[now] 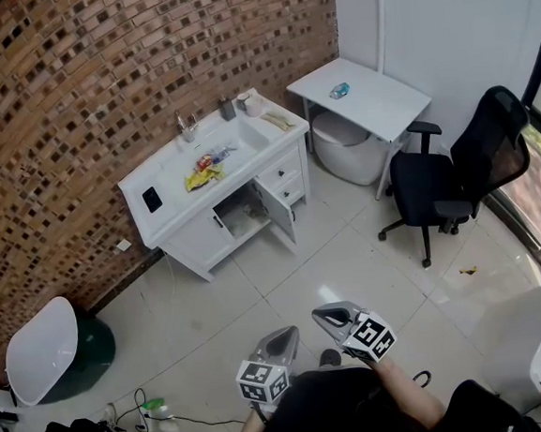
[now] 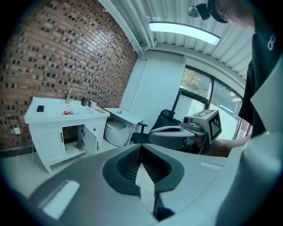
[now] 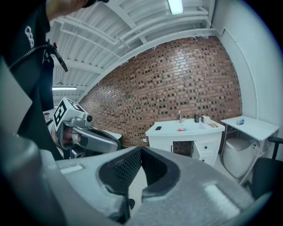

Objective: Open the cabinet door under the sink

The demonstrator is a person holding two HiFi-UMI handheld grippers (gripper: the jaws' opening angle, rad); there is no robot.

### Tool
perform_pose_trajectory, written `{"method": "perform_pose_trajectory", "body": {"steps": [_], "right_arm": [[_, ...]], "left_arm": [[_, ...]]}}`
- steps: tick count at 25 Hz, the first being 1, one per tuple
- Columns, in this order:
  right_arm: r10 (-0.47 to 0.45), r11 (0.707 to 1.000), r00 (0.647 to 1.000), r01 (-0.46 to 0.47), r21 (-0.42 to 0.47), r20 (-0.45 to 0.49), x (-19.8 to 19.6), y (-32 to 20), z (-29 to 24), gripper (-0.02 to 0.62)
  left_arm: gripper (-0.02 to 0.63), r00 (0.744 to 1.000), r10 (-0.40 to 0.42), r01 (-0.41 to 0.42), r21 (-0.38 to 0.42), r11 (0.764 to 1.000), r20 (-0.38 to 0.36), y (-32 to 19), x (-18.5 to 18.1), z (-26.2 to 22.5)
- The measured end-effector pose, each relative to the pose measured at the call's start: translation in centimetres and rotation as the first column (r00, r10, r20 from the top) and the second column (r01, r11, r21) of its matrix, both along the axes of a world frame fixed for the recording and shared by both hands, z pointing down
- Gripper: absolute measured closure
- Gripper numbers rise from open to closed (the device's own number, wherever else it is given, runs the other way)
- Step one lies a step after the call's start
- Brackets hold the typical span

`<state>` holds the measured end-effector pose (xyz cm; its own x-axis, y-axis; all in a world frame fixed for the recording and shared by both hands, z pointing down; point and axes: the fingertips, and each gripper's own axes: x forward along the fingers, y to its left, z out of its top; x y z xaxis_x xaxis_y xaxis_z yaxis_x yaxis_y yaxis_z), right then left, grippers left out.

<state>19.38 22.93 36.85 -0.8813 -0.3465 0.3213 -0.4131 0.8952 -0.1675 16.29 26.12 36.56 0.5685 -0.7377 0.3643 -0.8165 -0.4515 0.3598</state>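
**Head view.** The white, flat-panelled sink cabinet [image 1: 189,236] stands at upper centre against the rough brick wall [image 1: 52,88]. Its right cabinet door [image 1: 278,212] already hangs swung out over the glossy floor tiles [image 1: 350,269], and the dark inside shows. The left tongs [image 1: 286,336] and right tongs [image 1: 324,315] are grey tapered shells at bottom centre, well apart from the cabinet. I judge the opening done. The next move calls for little, unless the shut panel beside the door is wanted, which would mean walking up to its handle.

**Left gripper view.** The ribbed dark pads are pressed together with nothing between them. The cabinet sits small at the left, door ajar.

**Right gripper view.** Its pads are likewise pressed together and empty. The cabinet stands right of centre.
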Motion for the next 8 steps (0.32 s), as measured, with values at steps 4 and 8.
{"method": "perform_pose_trajectory", "body": {"steps": [4,8], "right_arm": [[-0.005,1.0,1.0,0.005,-0.001,0.0,-0.36,0.13,-0.12,0.603],[-0.006,1.0,1.0,0.006,0.002,-0.003,-0.58,-0.1,-0.18,0.603]], "left_arm": [[0.59,1.0,-0.004,0.004,-0.005,1.0,0.003,0.13,-0.27,0.07],[0.59,1.0,-0.002,0.002,-0.005,1.0,0.004,-0.03,-0.42,0.07]]}}
